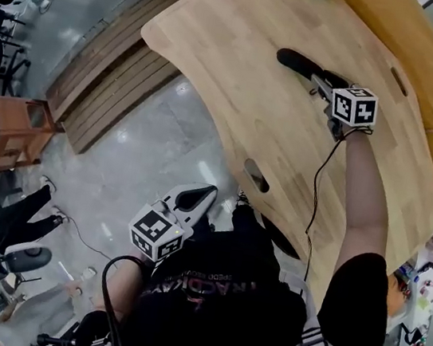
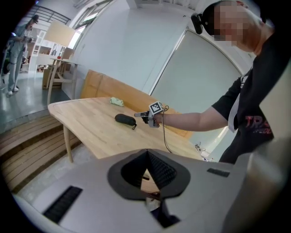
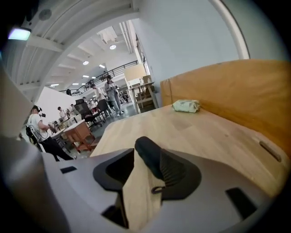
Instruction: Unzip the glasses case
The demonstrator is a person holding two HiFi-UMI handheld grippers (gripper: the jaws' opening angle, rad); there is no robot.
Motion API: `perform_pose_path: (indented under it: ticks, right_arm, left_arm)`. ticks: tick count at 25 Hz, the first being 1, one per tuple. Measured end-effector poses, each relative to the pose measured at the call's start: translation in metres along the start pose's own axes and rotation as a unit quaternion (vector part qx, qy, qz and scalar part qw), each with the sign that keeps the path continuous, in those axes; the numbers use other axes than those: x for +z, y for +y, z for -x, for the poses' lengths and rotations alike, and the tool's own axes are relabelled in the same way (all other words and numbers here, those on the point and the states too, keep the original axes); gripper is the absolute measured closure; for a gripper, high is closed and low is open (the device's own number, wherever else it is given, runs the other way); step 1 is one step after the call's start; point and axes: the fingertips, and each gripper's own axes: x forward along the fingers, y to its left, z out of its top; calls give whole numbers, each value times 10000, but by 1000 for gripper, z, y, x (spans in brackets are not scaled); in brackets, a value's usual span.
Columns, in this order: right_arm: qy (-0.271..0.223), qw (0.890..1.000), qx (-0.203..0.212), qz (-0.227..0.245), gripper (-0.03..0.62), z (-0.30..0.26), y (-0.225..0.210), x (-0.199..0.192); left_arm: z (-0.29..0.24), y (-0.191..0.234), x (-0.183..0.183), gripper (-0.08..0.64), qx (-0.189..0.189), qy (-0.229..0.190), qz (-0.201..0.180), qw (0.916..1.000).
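Observation:
The black glasses case [image 1: 296, 61] lies zipped on the wooden table [image 1: 241, 59], toward its far side. My right gripper [image 1: 322, 82] sits right behind the case's near end. In the right gripper view the jaws [image 3: 146, 169] stand open, with the case's end [image 3: 148, 152] in the gap against the right finger and bare wood showing beside the left one. A small zip-pull loop [image 3: 158, 188] dangles low between them. My left gripper [image 1: 196, 198] hangs off the table near the person's body, over the floor, shut and empty [image 2: 146, 175]. It looks across at the case [image 2: 125, 119] and the right gripper [image 2: 142, 115].
A pale green packet [image 3: 185, 105] lies at the table's far edge, by a wooden bench back [image 3: 236, 86]. The table has slots [image 1: 256, 176] near its front edge. Wooden decking [image 1: 108, 87], a small cabinet [image 1: 13, 134] and seated people are off to the left.

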Motion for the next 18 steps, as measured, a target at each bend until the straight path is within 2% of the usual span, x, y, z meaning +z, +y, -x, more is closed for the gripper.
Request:
perform_pose_path:
  ticks: [3,8,15,18]
  right_arm:
    - [322,9992,41,245,385,-24,-21,7]
    - [1006,9913,572,623,302,-53,-28,8]
    - [1713,9787,1120,139,249,-63,-14,-2]
    - [1880,9721,1338,431,248,-70,-5,-18]
  left_arm:
    - [4,-1,-5,549,146,67,133,9998]
    - [10,2,-14,549,409,106,406,9983]
    - [5,5,-20,549,492,165,637,9966]
    - [1,7,-20,549,480,173,698,9963]
